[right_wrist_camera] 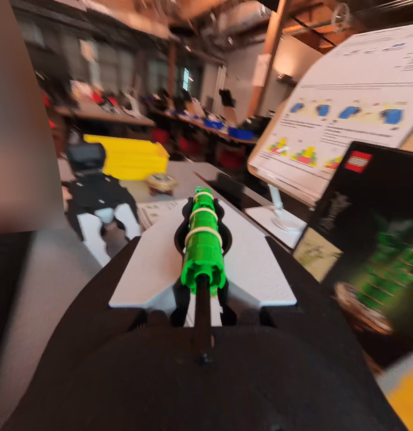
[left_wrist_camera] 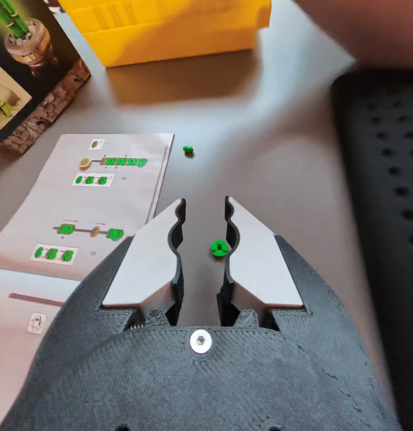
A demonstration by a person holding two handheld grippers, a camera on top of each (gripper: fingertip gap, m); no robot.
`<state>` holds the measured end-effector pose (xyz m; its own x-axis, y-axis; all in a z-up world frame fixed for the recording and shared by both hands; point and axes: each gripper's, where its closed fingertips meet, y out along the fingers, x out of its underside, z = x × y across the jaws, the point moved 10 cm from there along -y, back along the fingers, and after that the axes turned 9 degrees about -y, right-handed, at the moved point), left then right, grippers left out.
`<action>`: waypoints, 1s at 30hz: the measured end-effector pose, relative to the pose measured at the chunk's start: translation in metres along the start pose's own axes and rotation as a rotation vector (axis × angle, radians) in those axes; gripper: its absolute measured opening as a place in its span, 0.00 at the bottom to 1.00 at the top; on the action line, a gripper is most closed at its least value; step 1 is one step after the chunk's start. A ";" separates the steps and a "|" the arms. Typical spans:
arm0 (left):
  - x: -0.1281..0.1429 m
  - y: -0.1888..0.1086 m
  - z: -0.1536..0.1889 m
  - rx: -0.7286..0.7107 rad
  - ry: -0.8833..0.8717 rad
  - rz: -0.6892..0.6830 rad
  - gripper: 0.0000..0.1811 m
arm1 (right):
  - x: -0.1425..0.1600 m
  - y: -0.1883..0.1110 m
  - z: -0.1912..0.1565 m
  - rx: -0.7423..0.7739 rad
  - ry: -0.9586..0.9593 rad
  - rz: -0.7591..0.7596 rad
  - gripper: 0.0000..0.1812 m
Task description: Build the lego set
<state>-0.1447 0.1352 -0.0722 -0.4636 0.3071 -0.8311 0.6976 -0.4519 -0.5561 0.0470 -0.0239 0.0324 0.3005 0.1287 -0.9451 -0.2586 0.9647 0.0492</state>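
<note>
On our left, the left tool [left_wrist_camera: 205, 205] hangs over the table [left_wrist_camera: 271, 163] with its jaws parted and empty; the round green piece [left_wrist_camera: 219, 248] lies flat between its fingers, hard against the right one, while a smaller green piece [left_wrist_camera: 188, 149] sits farther ahead, just beside the instruction booklet [left_wrist_camera: 95, 198]. We judge the left tool the nearer for that pick. On our right, the right tool [right_wrist_camera: 202, 203] is clamped on the green stalk [right_wrist_camera: 203, 233], whose long axis and dark axle [right_wrist_camera: 202, 310] run along the fingers back toward the camera.
</note>
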 end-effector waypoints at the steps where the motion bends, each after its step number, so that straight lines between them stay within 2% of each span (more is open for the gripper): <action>1: -0.004 0.006 0.000 0.000 0.011 -0.022 0.16 | 0.001 -0.002 0.001 0.035 -0.042 -0.039 0.09; 5: -0.030 0.030 -0.014 0.022 -0.057 -0.058 0.15 | 0.004 -0.010 0.008 0.102 -0.062 -0.073 0.09; 6: -0.037 0.035 -0.022 0.028 -0.132 -0.074 0.11 | 0.008 -0.011 0.010 0.152 -0.097 -0.104 0.09; 9: -0.053 0.053 -0.033 0.085 -0.362 -0.147 0.12 | 0.019 -0.011 0.011 0.280 -0.204 -0.168 0.09; 11: -0.054 0.064 -0.027 0.015 -0.412 -0.154 0.12 | 0.020 -0.010 0.011 0.317 -0.225 -0.177 0.09; 15: -0.051 0.083 -0.020 -0.147 -0.406 -0.214 0.13 | 0.021 -0.011 0.011 0.362 -0.234 -0.175 0.09; 20: -0.056 0.096 -0.017 -0.055 -0.606 -0.259 0.12 | 0.018 -0.013 0.010 0.382 -0.259 -0.174 0.09; 25: -0.054 0.102 -0.007 -0.168 -0.530 -0.290 0.13 | 0.016 -0.015 0.010 0.384 -0.258 -0.163 0.09; 30: -0.050 0.100 -0.006 -0.208 -0.464 -0.276 0.05 | 0.019 -0.016 0.013 0.381 -0.232 -0.152 0.09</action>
<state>-0.0483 0.0800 -0.0865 -0.8020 -0.0302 -0.5966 0.5878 -0.2184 -0.7790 0.0690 -0.0342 0.0175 0.5173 -0.0148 -0.8557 0.1468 0.9866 0.0717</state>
